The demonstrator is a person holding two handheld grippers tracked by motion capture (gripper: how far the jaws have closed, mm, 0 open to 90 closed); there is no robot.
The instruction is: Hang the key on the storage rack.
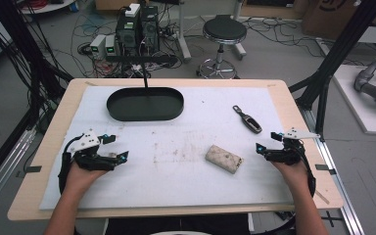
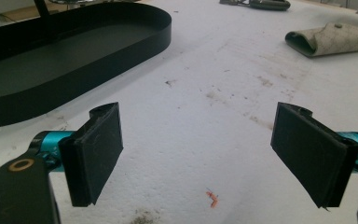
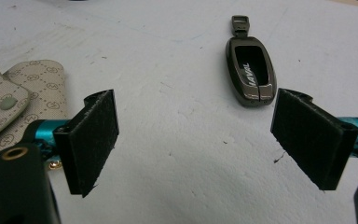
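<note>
The right gripper (image 1: 273,142), jaws spread wide and holding nothing, is hovering nearest the car key fob (image 3: 251,71), which is lying just ahead of it on the white mat (image 1: 176,186), its long axis running away from the jaws, the patterned pouch (image 1: 223,158) alongside.
</note>
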